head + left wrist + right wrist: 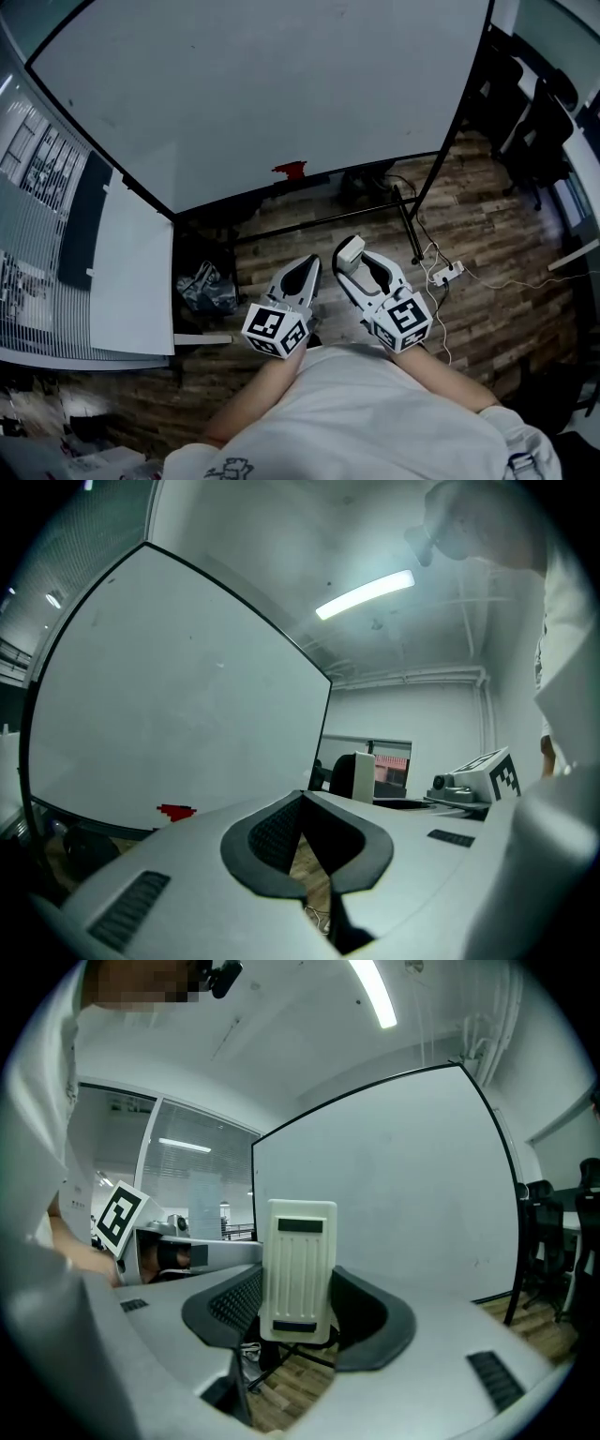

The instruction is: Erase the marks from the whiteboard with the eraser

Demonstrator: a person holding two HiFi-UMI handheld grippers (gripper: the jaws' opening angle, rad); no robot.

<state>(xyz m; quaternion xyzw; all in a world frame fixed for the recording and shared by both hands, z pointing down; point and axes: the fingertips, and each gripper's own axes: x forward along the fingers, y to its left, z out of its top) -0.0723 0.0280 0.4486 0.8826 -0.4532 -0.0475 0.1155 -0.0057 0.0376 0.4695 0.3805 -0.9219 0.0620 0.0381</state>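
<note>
In the head view, the whiteboard (pixel 262 84) is seen ahead with a small red patch (pixel 290 170) at its lower edge. The left gripper (pixel 302 277) and right gripper (pixel 354 255) are held well short of it. In the left gripper view, the jaw tips are seen closed together on nothing. In the right gripper view, the white eraser (pixel 298 1269) is clamped upright between the jaws.
</note>
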